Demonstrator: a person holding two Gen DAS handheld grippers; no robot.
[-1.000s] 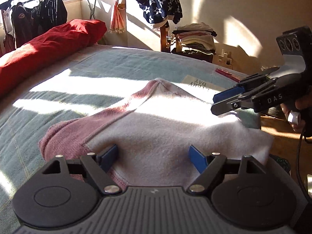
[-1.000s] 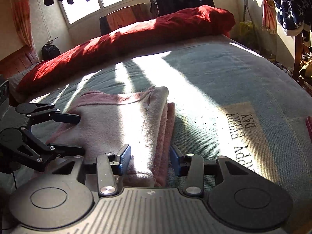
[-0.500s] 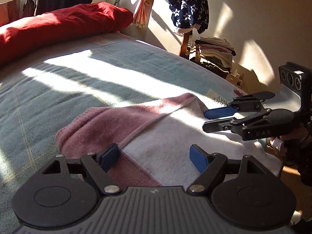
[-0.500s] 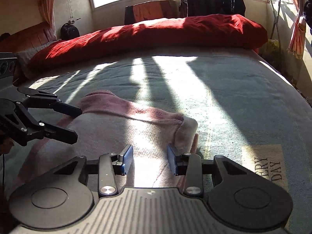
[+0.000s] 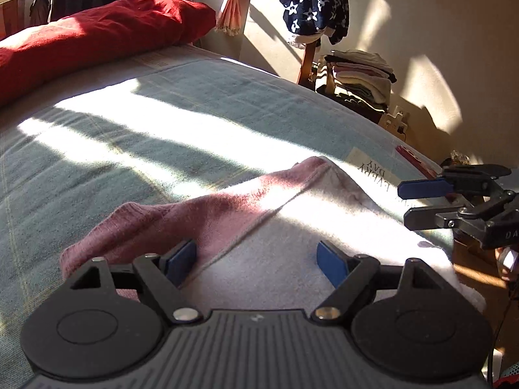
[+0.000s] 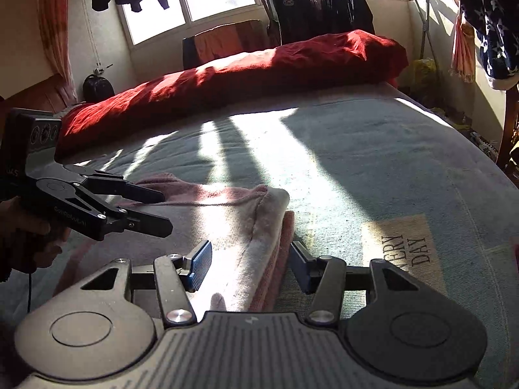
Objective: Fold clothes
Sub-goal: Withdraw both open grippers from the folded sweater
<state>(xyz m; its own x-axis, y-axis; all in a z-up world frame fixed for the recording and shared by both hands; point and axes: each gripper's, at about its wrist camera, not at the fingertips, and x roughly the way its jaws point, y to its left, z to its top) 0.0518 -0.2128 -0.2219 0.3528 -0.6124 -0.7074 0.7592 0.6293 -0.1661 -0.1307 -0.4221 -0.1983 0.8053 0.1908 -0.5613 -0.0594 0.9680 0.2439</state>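
**Folded edge sits in the right jaws; left hovers wide over the near hem**

A sunlit bedroom: a pale blue-green bedspread (image 6: pixel 373 149) striped with window light, a red duvet (image 6: pixel 246 74) bunched along the far side, a stack of folded laundry (image 5: pixel 360 81) by the wall. On the spread, close to you, lies the pink-and-white garment (image 5: pixel 292 227), already doubled over. Its long axis runs across in front of you, from the left gripper (image 5: pixel 256 259) toward the right gripper (image 6: pixel 249 265).

In the right wrist view the thick folded edge comes straight toward that tool and passes between its fingers. The right jaws are opening at this moment; the cloth is between them, but the blue pads stand clear of it on both sides, so you are not gripping it.

Your left gripper sits spread wide above the opposite end, where the pink band meets the white panel. Nothing is pinched there; whether the tips brush the fabric cannot be told.

Both hands are at the garment, one at each end. The right is better lined up with an edge, so the next fold probably starts from that side.
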